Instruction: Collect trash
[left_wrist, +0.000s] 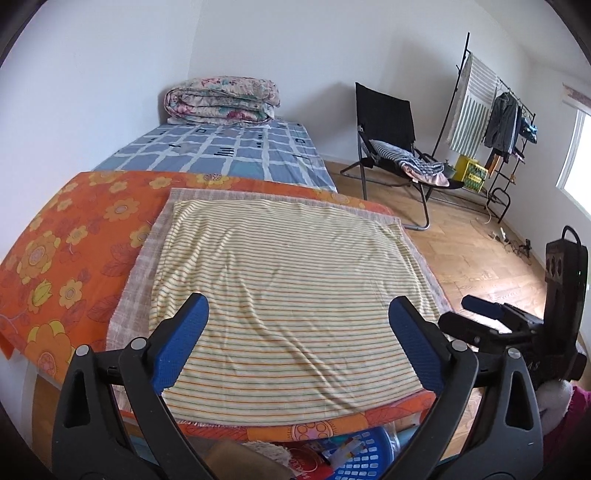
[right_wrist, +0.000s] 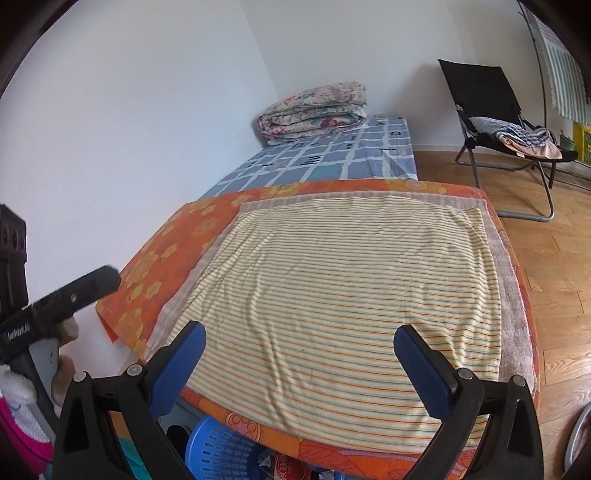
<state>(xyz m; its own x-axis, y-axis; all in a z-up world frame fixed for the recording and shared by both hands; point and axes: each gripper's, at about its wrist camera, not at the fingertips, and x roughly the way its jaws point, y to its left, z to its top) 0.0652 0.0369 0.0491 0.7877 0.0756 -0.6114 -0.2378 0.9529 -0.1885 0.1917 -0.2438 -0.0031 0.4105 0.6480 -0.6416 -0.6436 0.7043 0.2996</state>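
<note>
Trash: we see scraps and wrappers (left_wrist: 314, 459) lying in a blue basket (left_wrist: 364, 461) at the bottom edge of the left wrist view, below the near end of the bed; the right wrist view shows the same blue basket (right_wrist: 221, 448) with a red wrapper (right_wrist: 291, 465) just beside it.
Wall side: an orange flowered cover (left_wrist: 66, 258) spreads over the near end of the bed and runs left to the white wall.
Left gripper (left_wrist: 297, 341): we hold its blue-padded jaws spread wide above a striped cloth (left_wrist: 288, 288), nothing between them.
Centre: the striped cloth lies flat on the orange cover, lightly wrinkled; farther back a blue checked sheet (left_wrist: 229, 151) carries a folded floral quilt (left_wrist: 221, 99).
Right gripper (right_wrist: 299, 363): jaws likewise spread wide and empty over the striped cloth (right_wrist: 343, 295); the left wrist view catches it from the side (left_wrist: 480, 306).
Right of the bed: a black folding chair (left_wrist: 388, 122) with striped fabric on its seat stands on the wooden floor (left_wrist: 480, 258), and a clothes rack (left_wrist: 502, 122) near the window.
</note>
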